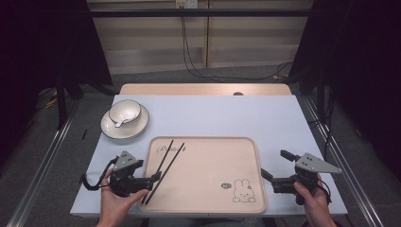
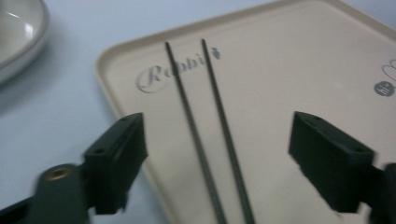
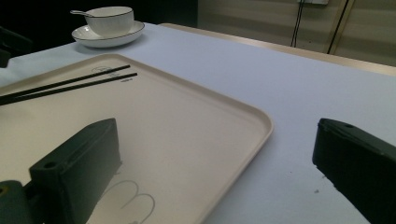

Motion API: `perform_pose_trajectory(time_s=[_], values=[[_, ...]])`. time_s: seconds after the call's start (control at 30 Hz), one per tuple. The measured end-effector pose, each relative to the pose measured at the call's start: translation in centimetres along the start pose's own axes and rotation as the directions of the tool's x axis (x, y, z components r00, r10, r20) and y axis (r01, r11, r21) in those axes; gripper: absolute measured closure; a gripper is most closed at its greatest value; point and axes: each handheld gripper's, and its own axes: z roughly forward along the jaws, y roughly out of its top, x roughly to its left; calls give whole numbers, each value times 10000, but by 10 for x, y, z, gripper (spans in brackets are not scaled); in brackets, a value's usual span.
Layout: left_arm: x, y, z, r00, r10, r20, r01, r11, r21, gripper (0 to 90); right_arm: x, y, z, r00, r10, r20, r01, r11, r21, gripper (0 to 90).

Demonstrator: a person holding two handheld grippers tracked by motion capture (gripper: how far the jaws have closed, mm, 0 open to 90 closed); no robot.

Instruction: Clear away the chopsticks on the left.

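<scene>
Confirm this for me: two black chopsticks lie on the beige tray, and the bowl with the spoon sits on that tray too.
Not quite. The chopsticks do lie on the beige tray, but the bowl with the spoon sits on a plate on the table, off the tray's far left corner. The high view shows this.

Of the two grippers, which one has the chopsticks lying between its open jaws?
The left gripper: the chopsticks run between its spread jaws on the tray. The right gripper straddles only the tray's right edge.

2 black chopsticks [image 1: 164, 169] lie side-by-side on tray's [image 1: 213, 189] left.
</scene>
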Motion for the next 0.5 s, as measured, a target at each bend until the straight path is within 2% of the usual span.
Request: perform_pose_trajectory(time_s=[0.03, 0.13, 0.17, 0.2, 0.23, 0.3, 0.33, 0.37, 0.4, 0.43, 0.5], values=[[3, 0, -4, 10000, -38, 1, 38, 9999, -155, 151, 0, 0, 0, 10000, -7, -12, 7, 10000, 8, 6], [15, -3, -18, 9981, -532, 315, 555, 9953, -799, 140, 0, 0, 0, 10000, -50, -44, 50, 10000, -23, 6], [17, -3, -22, 9983, -484, 322, 510, 9950, -859, 107, 0, 0, 0, 10000, 0, -24, 0, 10000, -8, 6], [20, -4, -25, 9988, -201, 443, 238, 9960, -856, 68, -1, 0, -1, 10000, -32, -3, 32, 10000, -42, 6], [22, -5, -29, 9981, -135, 608, 195, 9948, -999, 21, -1, 1, -1, 10000, -19, 18, 19, 10000, -56, 6], [30, -9, -37, 9983, 301, 502, -231, 9905, -1358, 23, -3, 1, -3, 9999, -16, 102, 18, 9999, -138, 6], [36, -11, -39, 9981, 308, 534, -231, 9901, -1382, 18, -3, 1, -3, 9999, 36, 152, -33, 9998, -213, 6], [41, -14, -41, 9992, 70, 383, -12, 9887, -1498, 21, -4, 1, -4, 9999, 3, 121, -1, 9999, -167, 6], [45, -16, -42, 10000, -53, -79, 40, 9873, -1589, 19, -4, 1, -4, 9999, 5, 170, -2, 9998, -176, 6], [45, -16, -42, 9975, -73, -701, -46, 9857, -1683, 18, -4, 1, -4, 9999, -16, 169, 19, 9998, -174, 6], [47, -16, -43, 9948, 121, -1007, -305, 9825, -1838, 25, -4, 1, -2, 9999, -19, 161, 21, 9999, -122, 6]])
